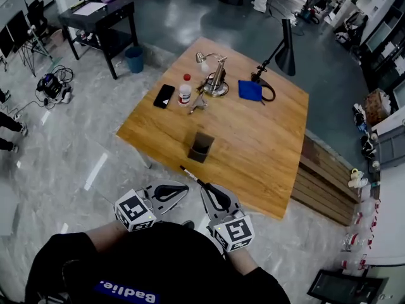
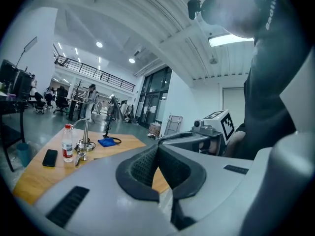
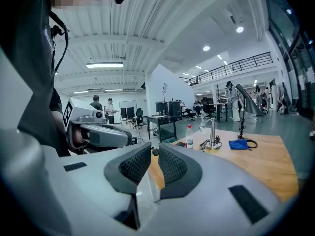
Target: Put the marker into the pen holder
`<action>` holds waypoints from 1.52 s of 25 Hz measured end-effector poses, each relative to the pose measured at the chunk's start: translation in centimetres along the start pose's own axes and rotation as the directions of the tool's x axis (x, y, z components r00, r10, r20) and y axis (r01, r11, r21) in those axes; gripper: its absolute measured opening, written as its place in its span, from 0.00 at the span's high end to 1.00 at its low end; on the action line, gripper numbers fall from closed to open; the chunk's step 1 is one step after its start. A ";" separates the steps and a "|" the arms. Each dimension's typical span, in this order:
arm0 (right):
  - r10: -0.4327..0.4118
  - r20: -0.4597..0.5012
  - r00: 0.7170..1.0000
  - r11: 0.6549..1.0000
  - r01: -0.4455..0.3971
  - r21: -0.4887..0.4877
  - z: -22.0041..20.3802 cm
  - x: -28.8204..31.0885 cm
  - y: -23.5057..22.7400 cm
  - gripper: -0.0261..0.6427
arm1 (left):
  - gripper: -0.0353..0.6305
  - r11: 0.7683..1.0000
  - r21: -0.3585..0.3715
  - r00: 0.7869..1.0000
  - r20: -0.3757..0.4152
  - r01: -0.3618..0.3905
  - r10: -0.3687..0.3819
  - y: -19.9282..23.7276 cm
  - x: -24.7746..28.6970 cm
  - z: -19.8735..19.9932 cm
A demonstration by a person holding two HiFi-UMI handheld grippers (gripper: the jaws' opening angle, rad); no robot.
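The dark square pen holder stands upright near the front of the wooden table. My right gripper hovers over the table's near edge, just short of the holder, shut on a thin black marker. The marker sticks out to the upper left. Its dark end shows between the jaw tips in the right gripper view. My left gripper is beside it on the left, off the table edge, shut with nothing in it; its pads meet. The holder is out of both gripper views.
At the table's far side stand a black phone, a white bottle, a silver lamp, a blue cloth and a black lamp. A wooden bench lies to the right, a dark desk far left.
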State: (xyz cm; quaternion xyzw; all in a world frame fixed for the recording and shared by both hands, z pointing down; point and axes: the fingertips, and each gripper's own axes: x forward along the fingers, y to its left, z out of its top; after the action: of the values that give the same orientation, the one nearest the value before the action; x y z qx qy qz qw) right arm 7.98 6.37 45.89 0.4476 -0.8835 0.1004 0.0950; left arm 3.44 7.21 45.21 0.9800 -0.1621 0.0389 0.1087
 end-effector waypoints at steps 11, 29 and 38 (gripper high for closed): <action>-0.040 -0.065 0.997 0.999 0.039 -0.018 -1.6 1.6 -5.8 0.88 | 0.94 0.999 -0.001 0.999 0.013 -0.043 0.043 1.8 0.7 -0.2; -0.186 -0.361 0.914 0.982 0.188 -0.030 -8.3 13.4 -13.1 0.88 | 0.94 0.996 -0.051 0.998 0.007 0.066 -0.066 15.8 1.6 2.0; -0.042 -0.457 0.888 0.999 0.031 -0.032 -12.5 16.4 -15.9 0.88 | 0.94 0.997 -0.037 0.998 -0.004 -0.070 0.070 16.9 2.6 1.5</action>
State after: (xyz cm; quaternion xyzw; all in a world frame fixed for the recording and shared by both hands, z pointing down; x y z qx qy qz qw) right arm 12.30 -12.20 63.60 0.4267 -0.8289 0.1906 0.3075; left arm 0.42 -9.52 47.45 0.9715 -0.1971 0.0409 0.1256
